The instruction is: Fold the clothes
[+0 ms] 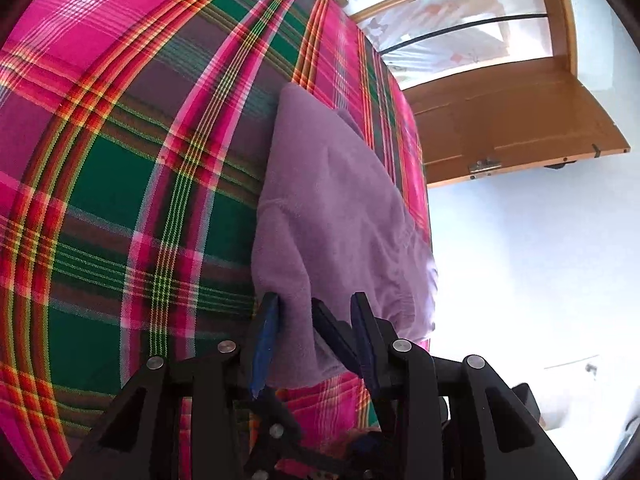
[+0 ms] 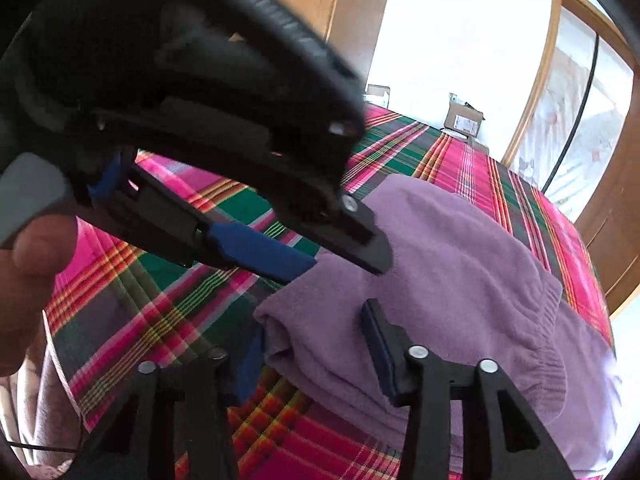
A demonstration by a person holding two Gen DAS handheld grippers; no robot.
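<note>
A purple fleece garment [image 1: 328,208] lies folded on the plaid bedspread [image 1: 120,160] near the bed's right edge. My left gripper [image 1: 316,308] has its jaws apart around the garment's near corner, with cloth lying between the blue pads [image 1: 264,340]. In the right wrist view the garment [image 2: 460,264] fills the middle, and the left gripper [image 2: 344,260] reaches in from the upper left, its tips on the cloth. My right gripper [image 2: 316,344] is open, its fingers straddling the garment's near folded edge. A hand [image 2: 28,280] holds the left tool.
A cardboard box [image 2: 464,120] stands beyond the far end of the bed. An open wooden door [image 1: 512,120] and a window frame [image 1: 480,28] are to the right. The bed edge [image 1: 424,200] drops to a pale floor on the right.
</note>
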